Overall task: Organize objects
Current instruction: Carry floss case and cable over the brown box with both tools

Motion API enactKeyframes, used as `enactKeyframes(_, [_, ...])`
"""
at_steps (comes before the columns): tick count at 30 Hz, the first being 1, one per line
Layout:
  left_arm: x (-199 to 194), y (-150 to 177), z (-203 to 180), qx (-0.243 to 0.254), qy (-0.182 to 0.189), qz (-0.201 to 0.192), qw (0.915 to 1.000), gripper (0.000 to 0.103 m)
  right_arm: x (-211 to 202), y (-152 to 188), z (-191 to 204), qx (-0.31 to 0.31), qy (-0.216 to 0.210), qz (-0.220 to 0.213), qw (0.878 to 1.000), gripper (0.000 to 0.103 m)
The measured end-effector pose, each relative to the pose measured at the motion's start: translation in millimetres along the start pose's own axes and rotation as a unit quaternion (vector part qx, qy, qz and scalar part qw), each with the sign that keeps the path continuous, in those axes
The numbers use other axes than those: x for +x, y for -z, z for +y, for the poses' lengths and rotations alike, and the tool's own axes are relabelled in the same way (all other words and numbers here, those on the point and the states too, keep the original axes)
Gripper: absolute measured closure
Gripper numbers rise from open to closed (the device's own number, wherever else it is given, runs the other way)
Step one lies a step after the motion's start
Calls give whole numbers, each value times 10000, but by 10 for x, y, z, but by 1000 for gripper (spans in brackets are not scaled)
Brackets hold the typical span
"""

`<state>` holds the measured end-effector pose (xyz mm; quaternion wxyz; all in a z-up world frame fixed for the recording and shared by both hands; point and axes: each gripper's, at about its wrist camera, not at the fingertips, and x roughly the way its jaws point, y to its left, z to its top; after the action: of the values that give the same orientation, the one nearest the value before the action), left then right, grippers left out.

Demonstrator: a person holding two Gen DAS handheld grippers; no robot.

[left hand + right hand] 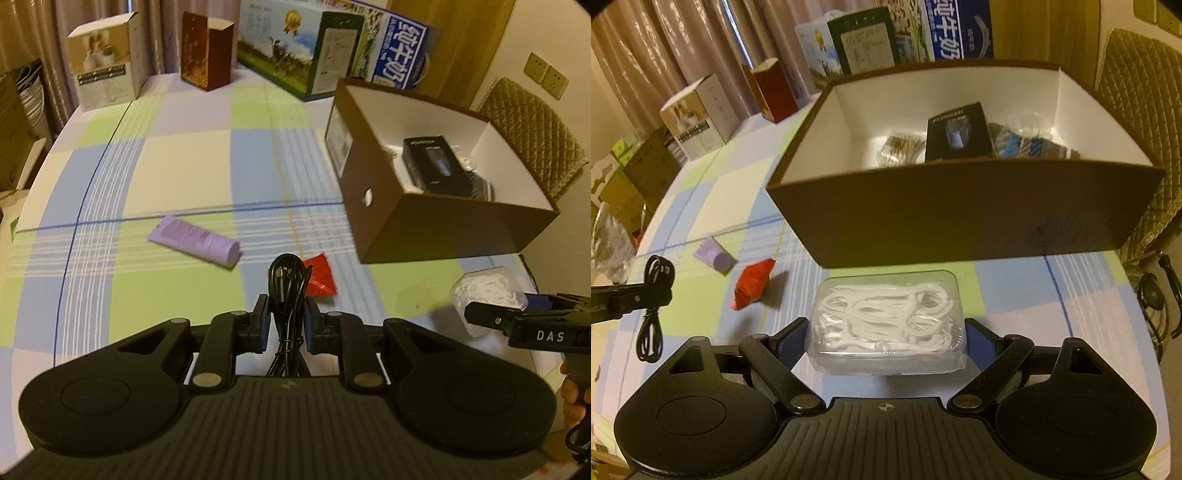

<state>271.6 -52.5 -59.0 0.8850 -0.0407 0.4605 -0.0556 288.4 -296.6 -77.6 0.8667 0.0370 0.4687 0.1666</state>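
Note:
My left gripper [286, 314] is shut on a coiled black cable [286, 277], held just above the checked tablecloth. My right gripper [886, 332] is shut on a clear plastic case of white floss picks [886, 317], close in front of the open brown box [960, 214]. Inside that box lie a small black carton [956, 131], a clear packet of cotton swabs [901, 147] and other items. A purple tube [195, 240] and a red packet [321, 275] lie on the cloth ahead of the left gripper, left of the brown box [424, 225].
Several cartons stand along the table's far edge: a white one [105, 62], a dark red one [207, 51] and a large milk carton [303, 48]. A quilted chair [532, 129] sits behind the brown box. Cardboard boxes [631, 177] are on the floor at left.

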Motion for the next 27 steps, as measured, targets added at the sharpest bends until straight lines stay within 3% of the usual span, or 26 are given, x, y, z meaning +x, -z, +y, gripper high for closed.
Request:
enactKeyframes(9, [-37,-285,-275,218,206,-297,9991,89,-297,-217,-173,23,-69,-399,9992,18])
enactKeyframes(17, [46,-597,-628,411,362,-512,9972,89,-465,-589,-567,67,143,-800,9967,18])
enactKeyframes(27, [349,-1005,-1055,619,419,-554,9957,89,-297,-1055,-1128,212,492,-944,9941,18])
